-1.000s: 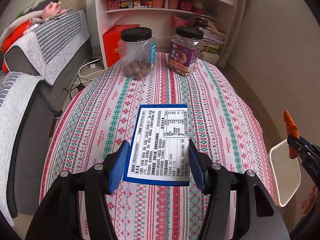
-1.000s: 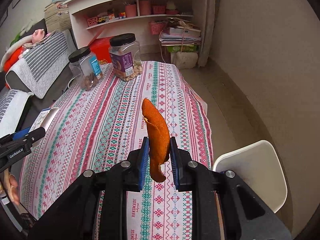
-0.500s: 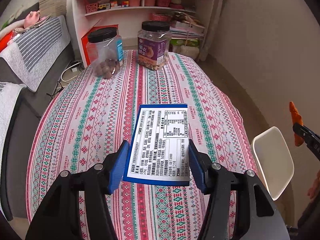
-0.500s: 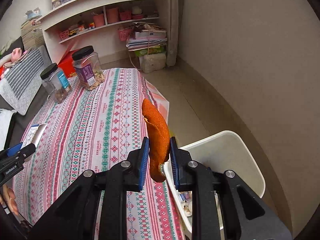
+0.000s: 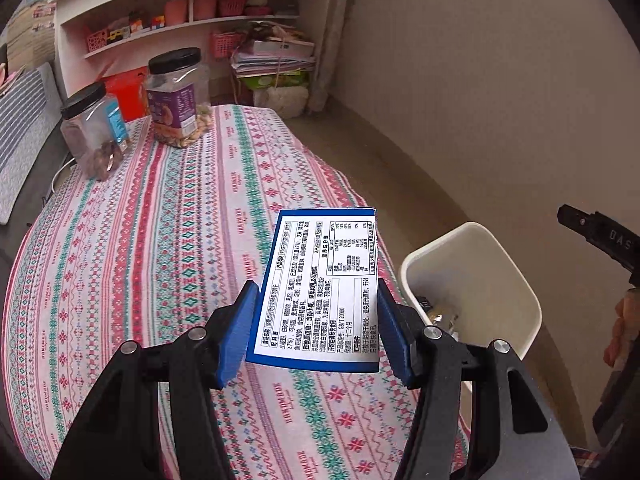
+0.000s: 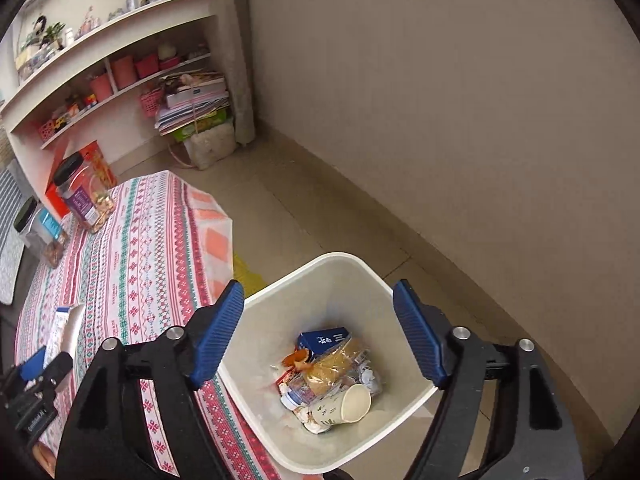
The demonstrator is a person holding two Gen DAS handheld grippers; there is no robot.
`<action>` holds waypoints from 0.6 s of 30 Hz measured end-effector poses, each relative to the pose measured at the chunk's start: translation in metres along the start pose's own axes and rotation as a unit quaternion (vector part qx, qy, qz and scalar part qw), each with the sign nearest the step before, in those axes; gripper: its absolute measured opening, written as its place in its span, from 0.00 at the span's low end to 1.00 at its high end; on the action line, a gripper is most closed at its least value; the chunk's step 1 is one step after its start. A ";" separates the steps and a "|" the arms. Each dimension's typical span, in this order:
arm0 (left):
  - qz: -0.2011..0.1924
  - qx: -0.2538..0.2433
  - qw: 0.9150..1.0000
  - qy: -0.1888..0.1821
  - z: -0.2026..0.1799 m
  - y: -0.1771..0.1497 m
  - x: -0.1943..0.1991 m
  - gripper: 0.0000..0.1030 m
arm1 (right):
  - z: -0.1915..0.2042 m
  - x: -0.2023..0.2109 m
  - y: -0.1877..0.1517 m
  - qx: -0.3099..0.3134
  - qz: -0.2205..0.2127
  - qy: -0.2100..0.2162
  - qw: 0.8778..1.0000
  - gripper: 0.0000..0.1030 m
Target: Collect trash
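My left gripper [image 5: 318,328] is shut on a blue-edged white box with a printed label [image 5: 320,288] and holds it above the table's right edge. The white trash bin [image 5: 472,248] stands on the floor just to its right. My right gripper [image 6: 318,336] is open and empty, directly above the bin [image 6: 276,300]. The orange peel [image 6: 298,358] lies inside the bin among a blue carton, wrappers and a paper cup. The left gripper with the box shows at the lower left of the right wrist view [image 6: 60,340].
The table has a pink, red and green patterned cloth [image 5: 152,240]. Two black-lidded jars [image 5: 176,100] stand at its far end. A white shelf unit [image 5: 192,4] is behind. A beige wall [image 6: 460,100] runs on the right, close to the bin.
Both grippers swung right toward the bin. My right gripper opened and the orange peel dropped into the bin. The left gripper still holds the box.
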State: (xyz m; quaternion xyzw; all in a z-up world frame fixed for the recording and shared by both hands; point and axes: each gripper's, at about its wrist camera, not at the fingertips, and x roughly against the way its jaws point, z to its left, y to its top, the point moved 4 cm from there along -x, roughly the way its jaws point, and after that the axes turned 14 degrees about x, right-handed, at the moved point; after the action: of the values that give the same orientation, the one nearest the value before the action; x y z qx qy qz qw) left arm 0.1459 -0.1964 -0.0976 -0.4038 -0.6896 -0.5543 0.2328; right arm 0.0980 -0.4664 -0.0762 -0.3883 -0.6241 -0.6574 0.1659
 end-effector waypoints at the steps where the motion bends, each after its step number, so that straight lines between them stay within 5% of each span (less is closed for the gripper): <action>1: 0.003 -0.006 1.000 -0.006 -0.012 -0.004 -0.003 0.55 | -0.008 0.000 0.000 -0.011 0.000 -0.004 1.000 0.79; 10: 0.056 -0.037 0.996 -0.061 -0.109 -0.036 -0.036 0.56 | -0.074 -0.001 -0.009 -0.087 0.003 -0.045 0.995 0.84; 14: 0.080 -0.052 0.992 -0.079 -0.144 -0.049 -0.049 0.71 | -0.089 0.008 -0.012 -0.105 -0.013 -0.078 0.991 0.85; 18: 0.071 -0.072 0.992 -0.079 -0.158 -0.053 -0.046 0.76 | -0.091 0.015 -0.012 -0.096 -0.026 -0.092 0.991 0.88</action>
State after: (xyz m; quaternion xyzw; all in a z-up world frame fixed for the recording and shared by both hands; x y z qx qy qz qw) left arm 0.1083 -0.3636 -0.1196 -0.5097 -0.6338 -0.5509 0.1871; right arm 0.0519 -0.5469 -0.0664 -0.4447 -0.5807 -0.6799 0.0522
